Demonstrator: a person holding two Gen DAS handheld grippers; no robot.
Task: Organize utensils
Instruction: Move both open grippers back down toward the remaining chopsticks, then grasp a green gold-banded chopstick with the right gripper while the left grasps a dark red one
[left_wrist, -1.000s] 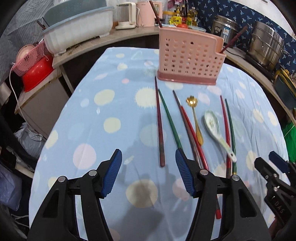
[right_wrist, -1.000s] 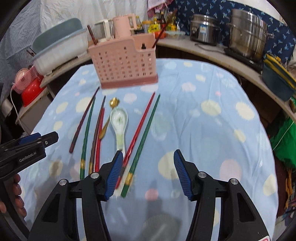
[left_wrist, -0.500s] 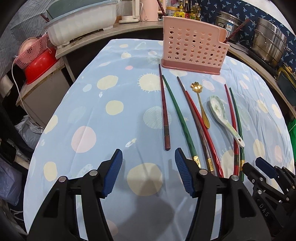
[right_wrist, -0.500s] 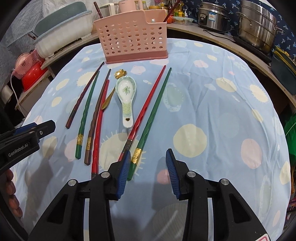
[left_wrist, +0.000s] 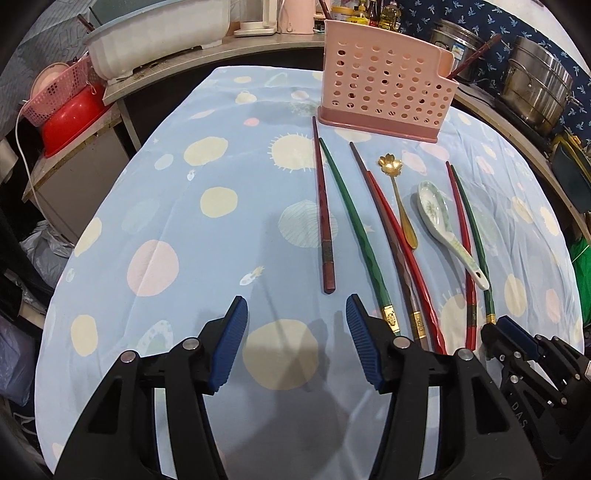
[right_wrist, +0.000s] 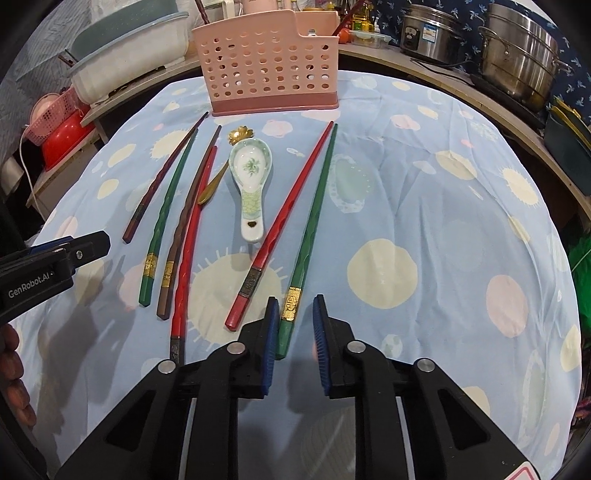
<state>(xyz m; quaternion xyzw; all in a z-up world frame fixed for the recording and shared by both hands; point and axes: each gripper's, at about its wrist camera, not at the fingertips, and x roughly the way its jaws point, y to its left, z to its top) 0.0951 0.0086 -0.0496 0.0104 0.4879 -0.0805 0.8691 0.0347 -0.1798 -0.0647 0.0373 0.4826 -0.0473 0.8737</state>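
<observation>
A pink perforated utensil holder (left_wrist: 384, 99) (right_wrist: 271, 66) stands at the far side of the table. Before it lie several chopsticks, a gold spoon (left_wrist: 399, 199) (right_wrist: 221, 166) and a white ceramic spoon (left_wrist: 443, 225) (right_wrist: 251, 184). My left gripper (left_wrist: 297, 325) is open and empty, just short of the dark red chopstick (left_wrist: 324, 206). My right gripper (right_wrist: 294, 317) is half closed, its pads either side of the thick end of the rightmost green chopstick (right_wrist: 310, 232), not clamped on it. A red chopstick (right_wrist: 284, 221) lies just left of it.
The table has a blue spotted cloth (left_wrist: 184, 206) (right_wrist: 424, 206). Behind it a counter holds a white basin (left_wrist: 155, 40), steel pots (right_wrist: 521, 62) and a rice cooker (right_wrist: 428, 33). A red bowl and pink basket (left_wrist: 62, 107) sit left.
Both grippers have pulled back toward the near ends of the chopsticks. The right gripper's jaws have narrowed and come over the thick end of the rightmost green chopstick.
</observation>
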